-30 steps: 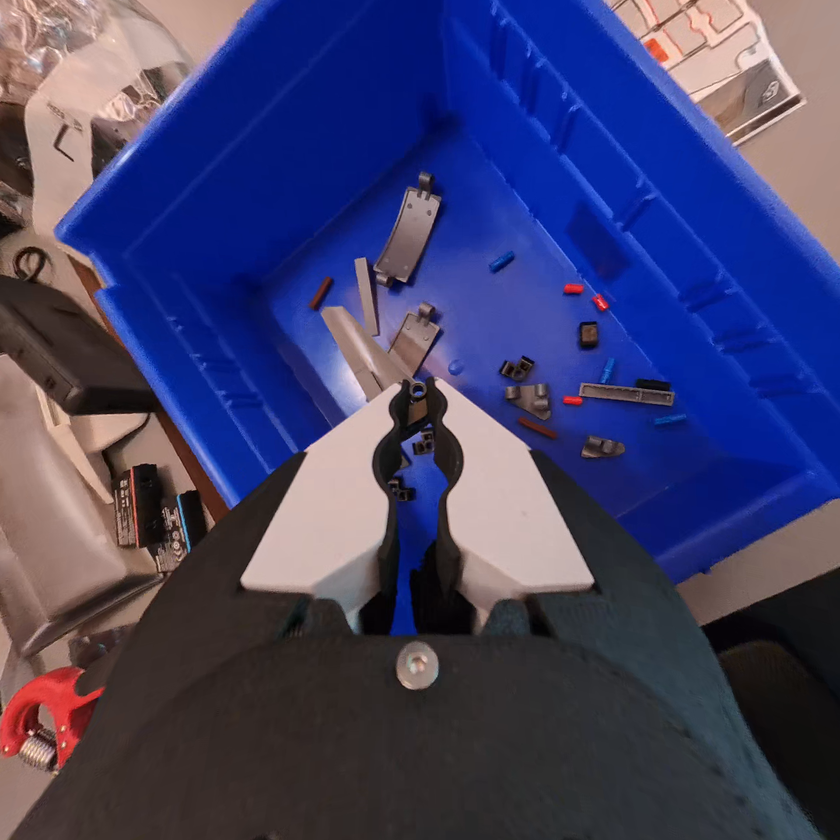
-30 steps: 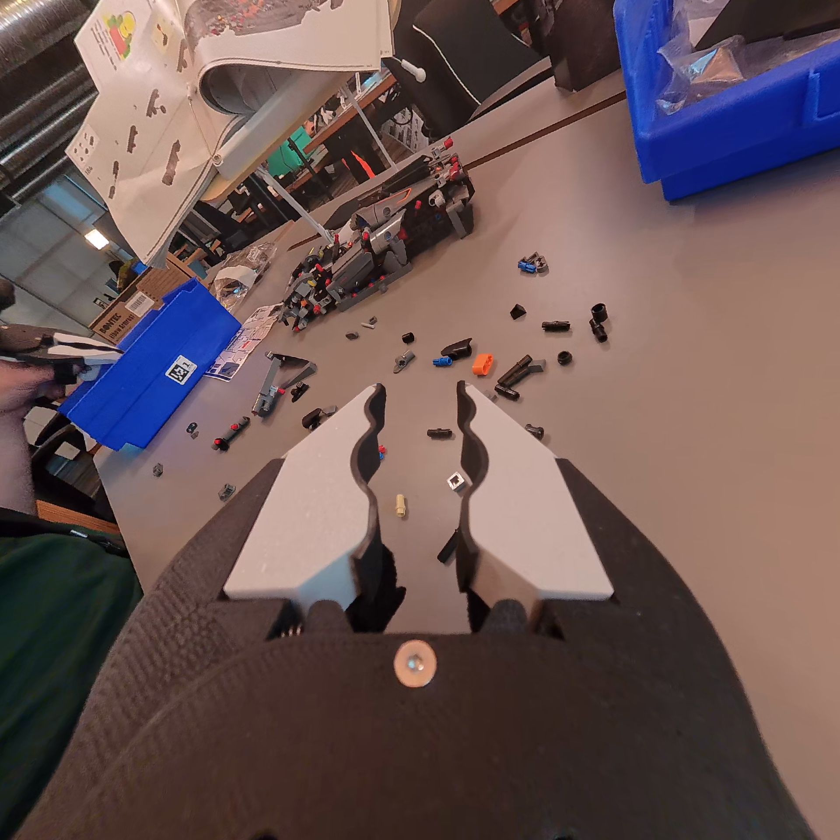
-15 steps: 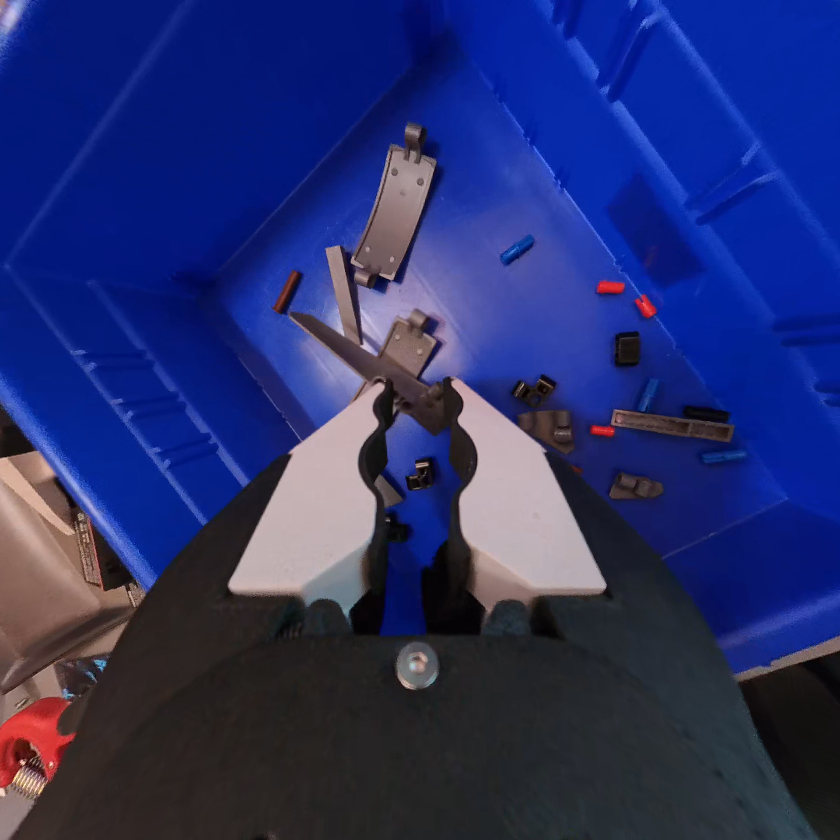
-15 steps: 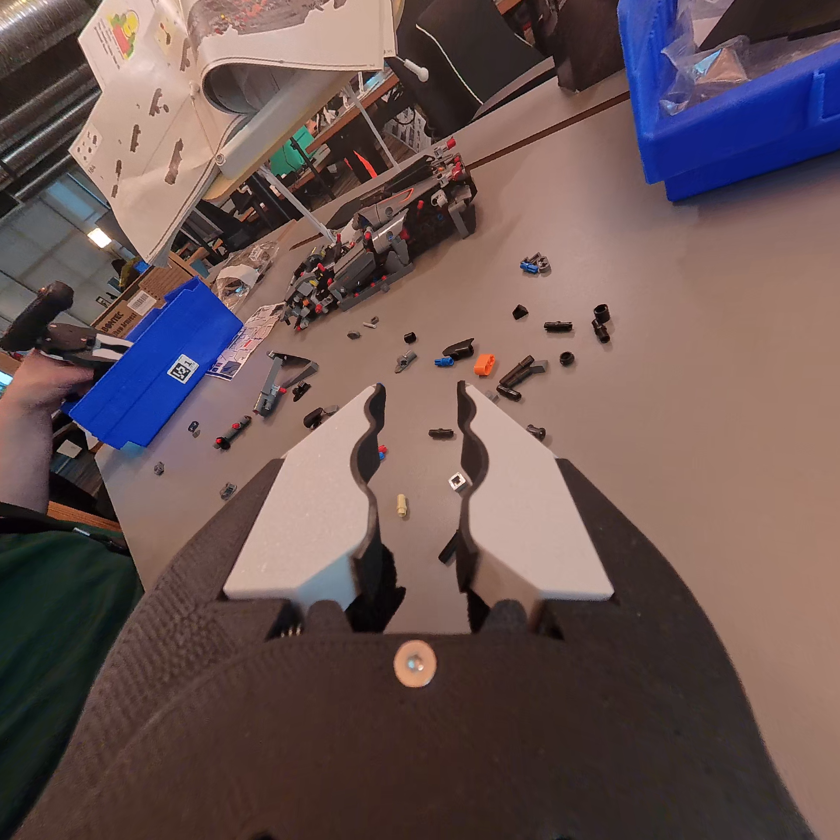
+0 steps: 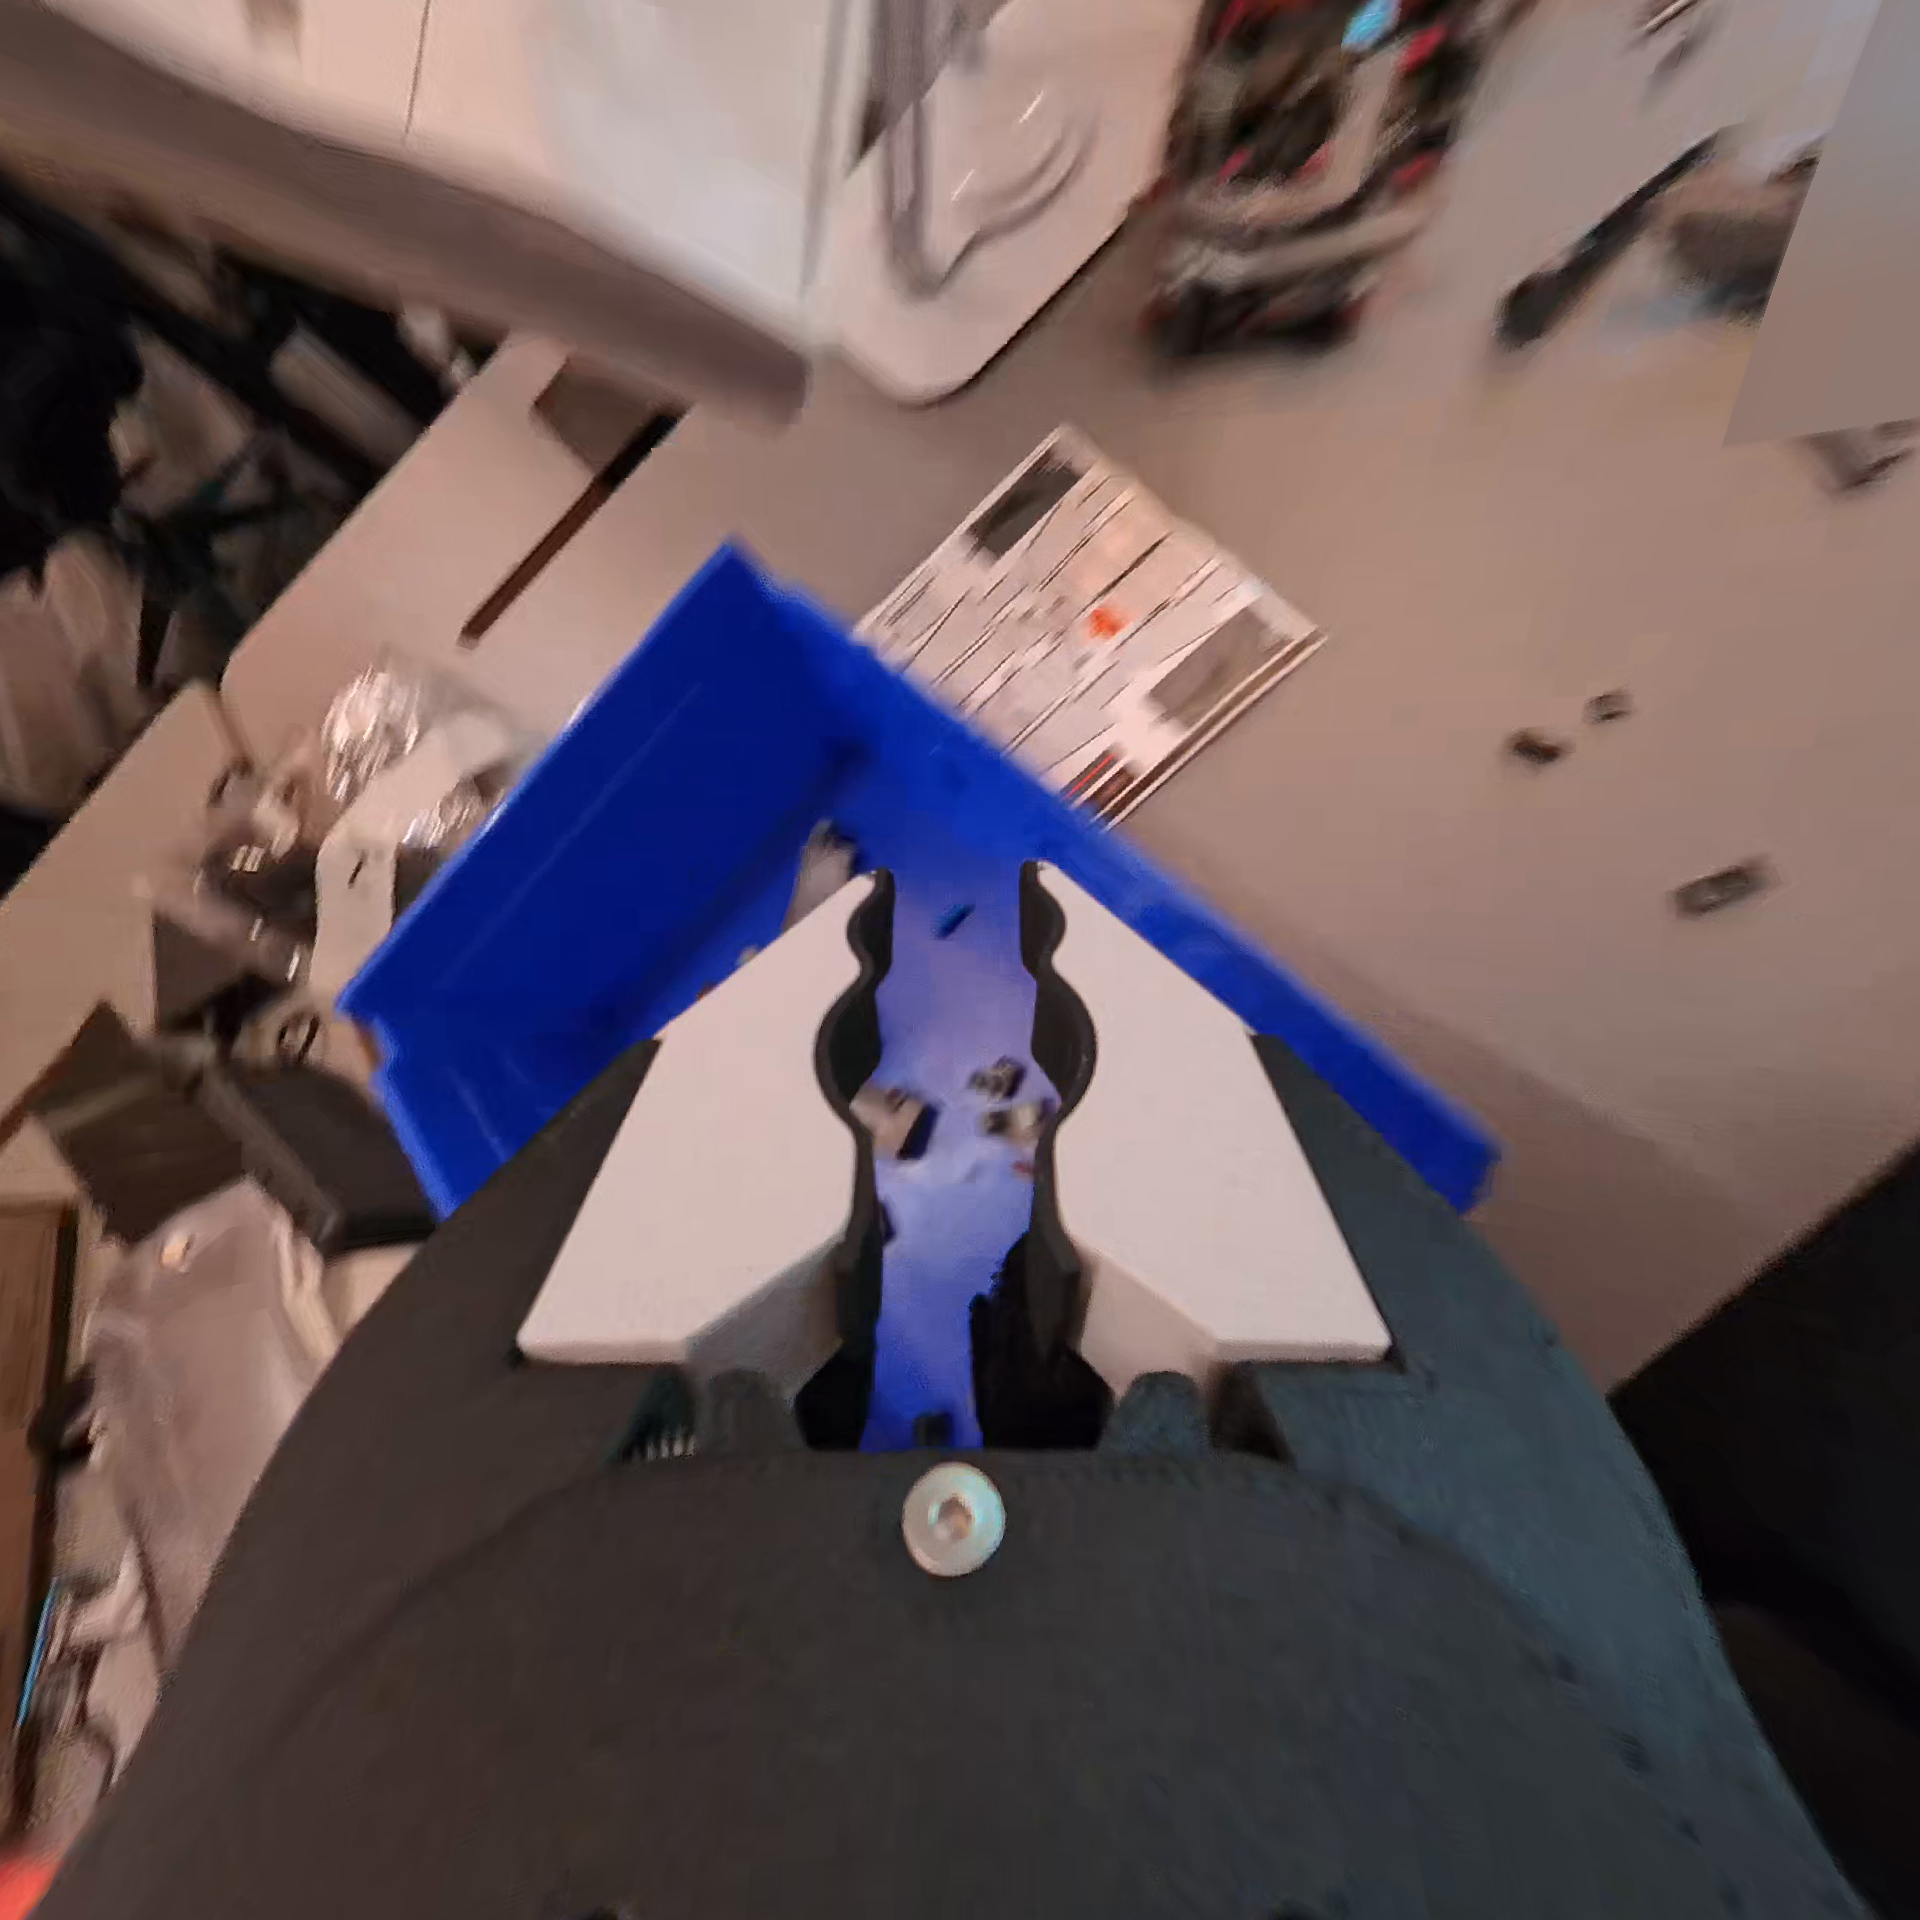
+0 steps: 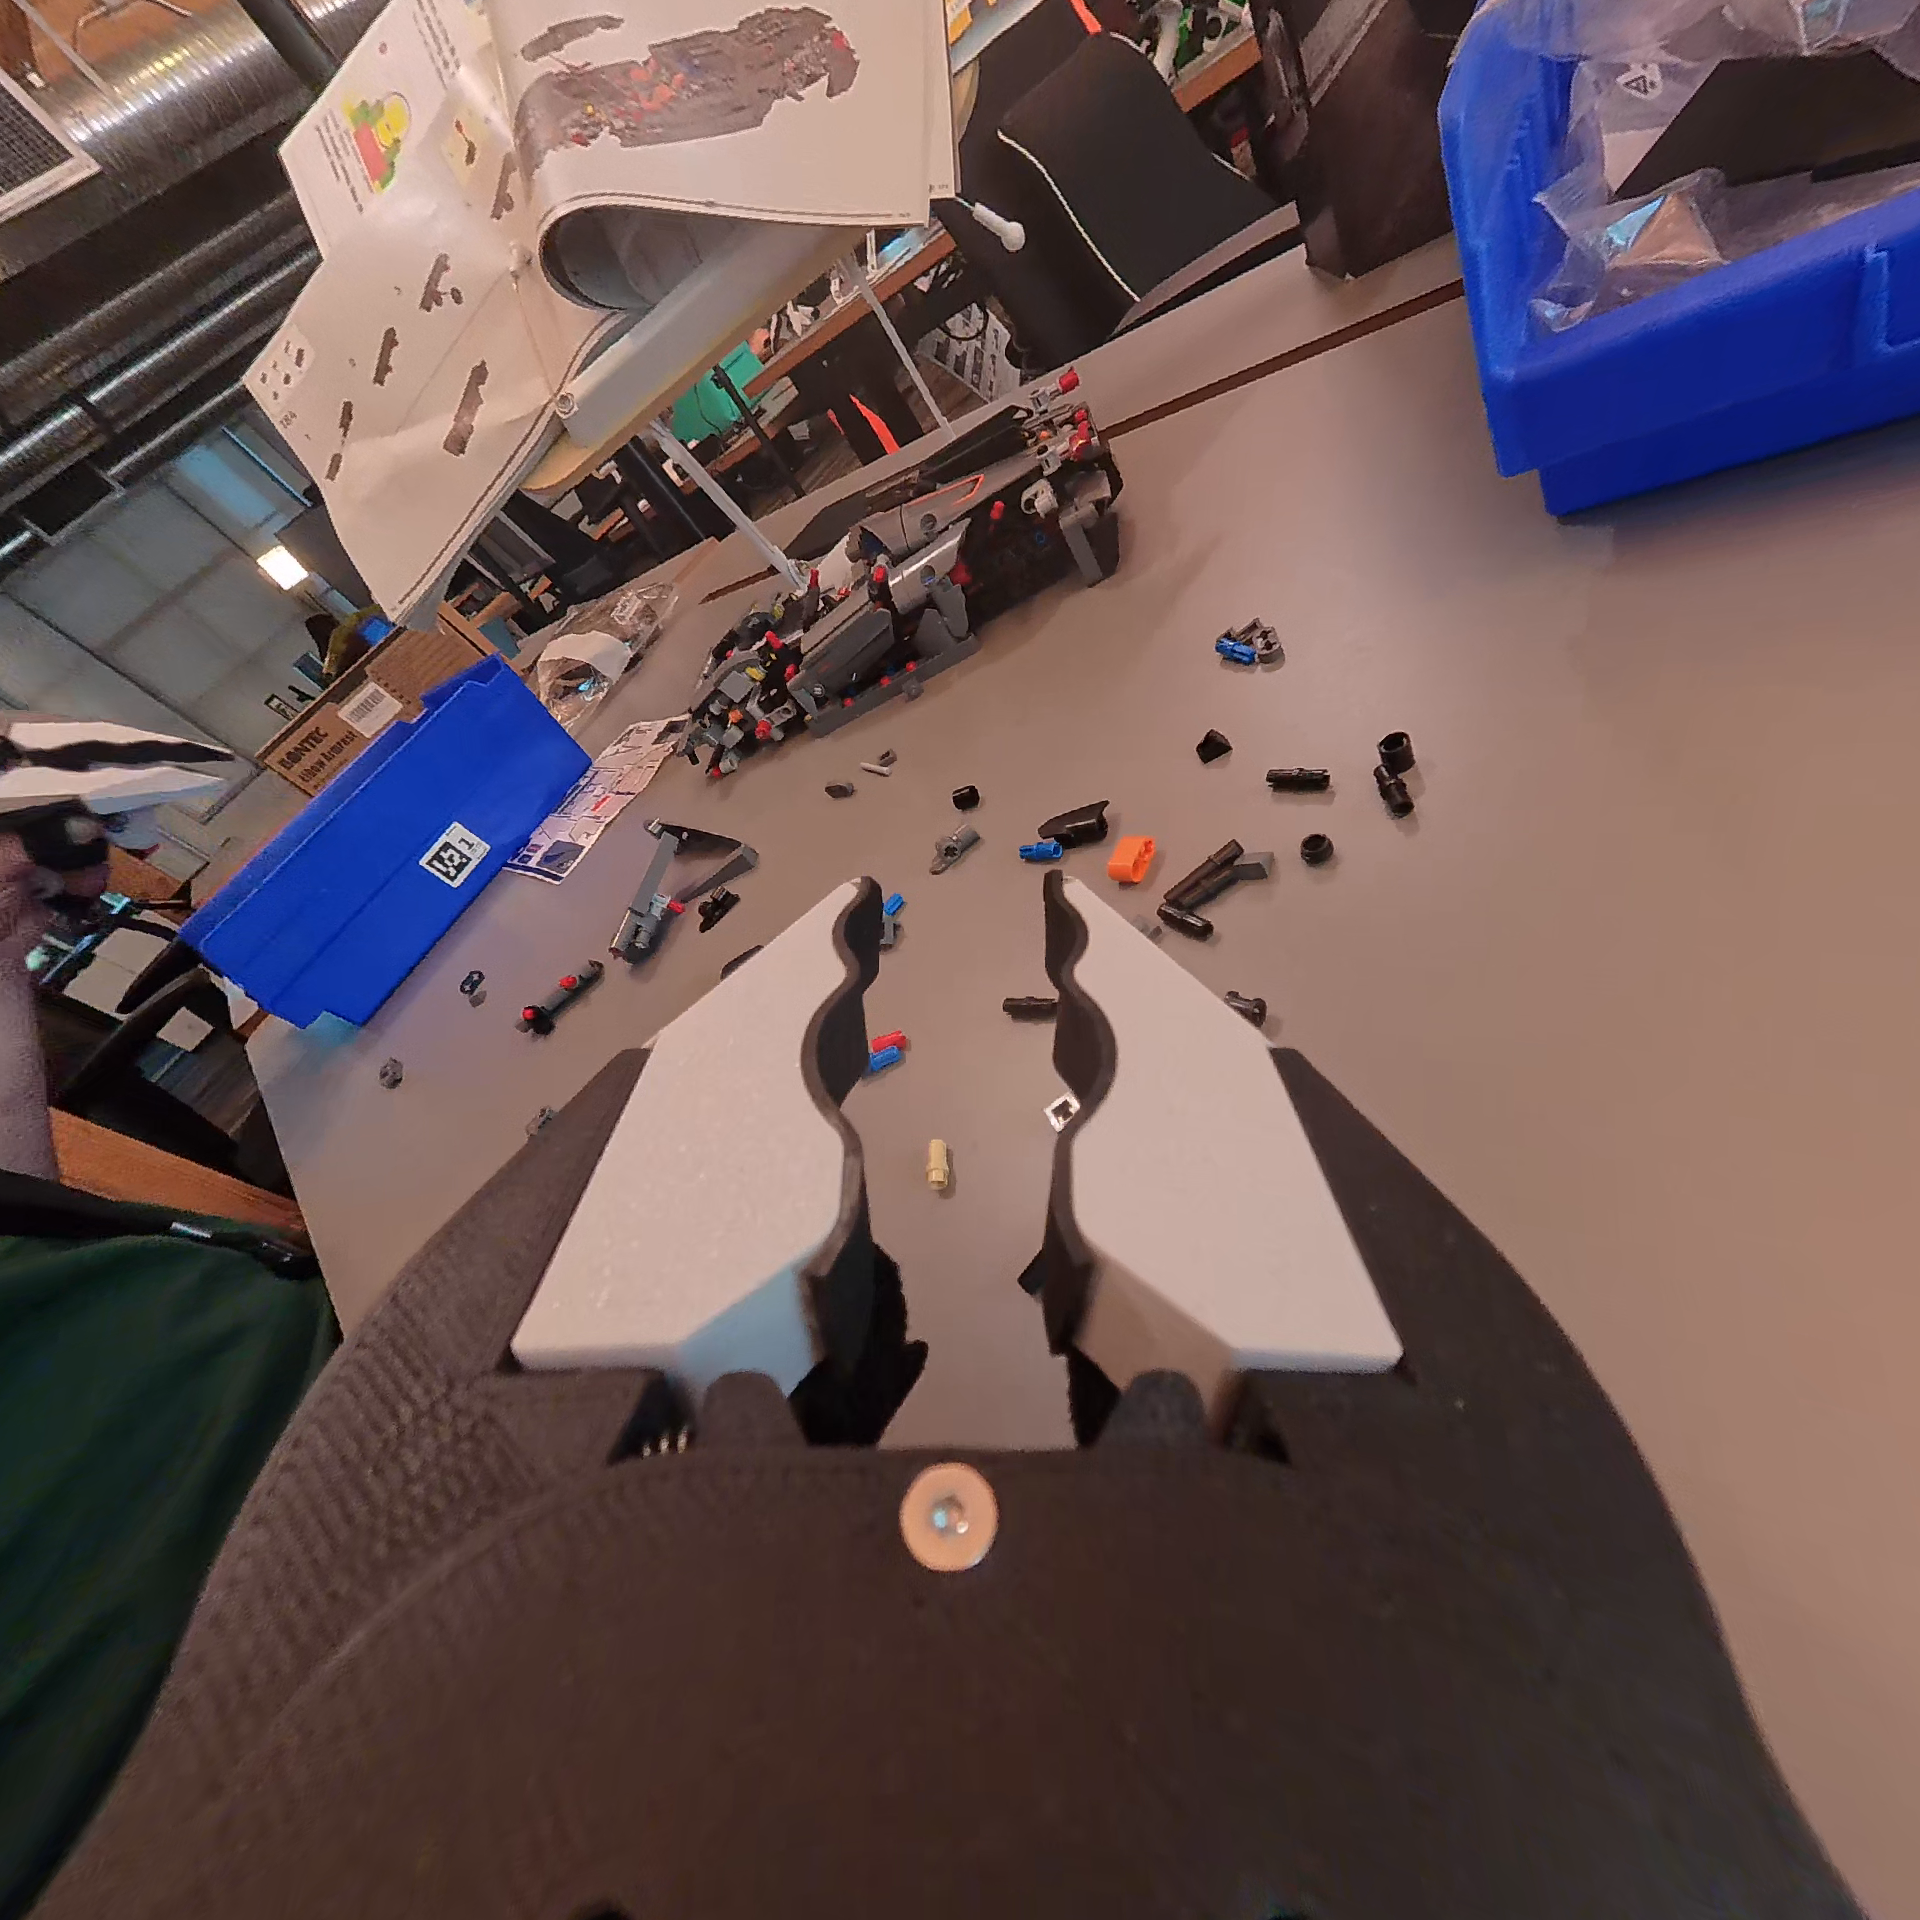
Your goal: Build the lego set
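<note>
We hold our left tongs (image 5: pixel 951 883) above the blue parts bin (image 5: pixel 665 831), jaws standing apart with nothing between them; that view is smeared, so we can make out only a few small dark pieces (image 5: pixel 940 1112) on the bin floor, seen through the gap between the fingers. Beyond the bin's far corner a printed sheet (image 5: pixel 1101 644) lies flat on the grey table (image 5: pixel 1455 935). Our right tongs (image 6: pixel 956 894) hang low over the same table, jaws likewise apart and empty. Between their fingers lie a small tan pin (image 6: pixel 938 1162) and, just beside the right finger, a tiny white square piece (image 6: pixel 1062 1112); a red-and-blue pin pair (image 6: pixel 886 1049) sits against the left finger. Just ahead of the tips are scattered loose parts, among them an orange connector (image 6: pixel 1132 860), a blue pin (image 6: pixel 1037 852) and several black pins. Farther ahead stands the partly built model (image 6: pixel 904 603), dark grey with red pins, and above it the open instruction booklet (image 6: pixel 623 187) on its stand. To the left of the right tongs, well apart, is the bin again, and to the far right a second blue bin (image 6: pixel 1683 312) of bagged parts. We judge the step to be fetching a part: neither pair has anything. The next move likely calls for settling the left tongs over one chosen piece and closing squarely, since such small flat pieces could slip or flick away.
</note>
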Motion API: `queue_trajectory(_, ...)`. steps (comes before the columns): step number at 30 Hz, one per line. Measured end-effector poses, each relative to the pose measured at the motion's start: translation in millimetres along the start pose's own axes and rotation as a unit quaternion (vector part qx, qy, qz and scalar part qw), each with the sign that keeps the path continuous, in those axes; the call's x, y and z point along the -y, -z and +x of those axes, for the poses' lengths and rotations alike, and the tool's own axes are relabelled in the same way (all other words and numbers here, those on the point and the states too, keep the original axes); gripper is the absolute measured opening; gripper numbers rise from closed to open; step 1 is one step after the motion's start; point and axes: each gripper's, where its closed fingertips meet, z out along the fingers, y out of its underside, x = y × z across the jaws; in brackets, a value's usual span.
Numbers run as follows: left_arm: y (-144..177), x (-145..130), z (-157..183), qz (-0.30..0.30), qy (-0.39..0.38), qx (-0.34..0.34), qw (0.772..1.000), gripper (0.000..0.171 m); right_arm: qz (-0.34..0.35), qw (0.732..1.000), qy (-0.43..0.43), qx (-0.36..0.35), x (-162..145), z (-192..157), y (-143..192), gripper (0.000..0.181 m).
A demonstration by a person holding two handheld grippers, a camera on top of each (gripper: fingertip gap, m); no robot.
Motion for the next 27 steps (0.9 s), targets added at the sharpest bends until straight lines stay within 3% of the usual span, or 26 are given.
queue_trajectory(3,17,40,62,0.084,-0.065,-0.095,0.990,0.018,0.005,1.000,0.002,0.004,1,-2,1,0.029)
queue_trajectory(5,20,52,106,0.099,-0.098,-0.155,0.978,0.018,0.009,1.000,0.003,0.006,2,-2,2,0.029)
queue_trajectory(12,-26,20,199,0.006,-0.140,-0.250,0.958,0.026,0.018,1.000,0.006,0.014,4,-5,4,0.029)
queue_trajectory(21,-74,-44,219,-0.137,-0.155,-0.213,0.955,0.027,0.037,0.999,0.018,0.031,8,-12,9,0.029)
queue_trajectory(27,-83,-2,198,-0.063,-0.046,-0.180,0.981,0.030,0.044,0.998,0.024,0.041,10,-16,12,0.029)
